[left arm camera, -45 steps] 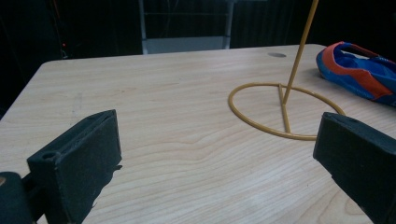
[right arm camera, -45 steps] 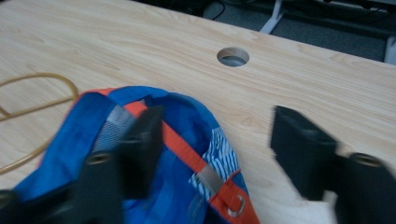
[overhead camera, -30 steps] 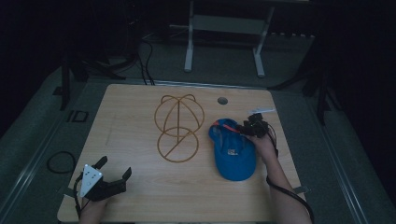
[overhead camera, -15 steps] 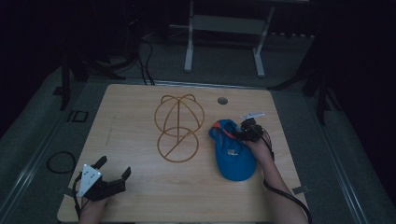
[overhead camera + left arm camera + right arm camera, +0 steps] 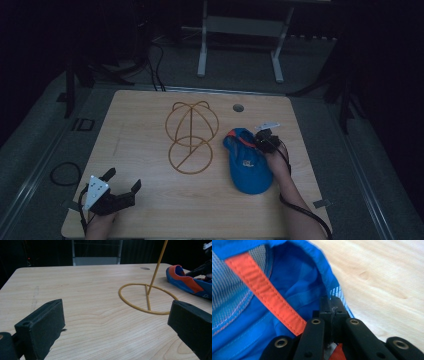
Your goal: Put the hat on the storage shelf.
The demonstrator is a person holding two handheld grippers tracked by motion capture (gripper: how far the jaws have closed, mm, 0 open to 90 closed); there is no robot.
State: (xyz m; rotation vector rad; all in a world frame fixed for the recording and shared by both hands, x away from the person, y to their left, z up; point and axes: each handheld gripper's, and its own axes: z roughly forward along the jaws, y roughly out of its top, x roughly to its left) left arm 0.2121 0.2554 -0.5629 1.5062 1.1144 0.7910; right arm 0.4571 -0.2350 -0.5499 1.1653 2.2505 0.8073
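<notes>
Right gripper point(image 5: 331, 312) has its jaws pinched tight on the rim of the blue cap point(image 5: 248, 162), lying on the table point(image 5: 145, 125) beside the wire stand point(image 5: 191, 135), unmounted, while the left gripper point(image 5: 121, 186) idles wide open, empty.

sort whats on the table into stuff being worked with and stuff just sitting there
In use:
- blue fabric cap with orange trim, its edge pinched by the right tool
- yellow wire cap stand, likely where the cap goes

Lying about:
- left tool, open, idle
- round grommet hole in the wooden table
</notes>
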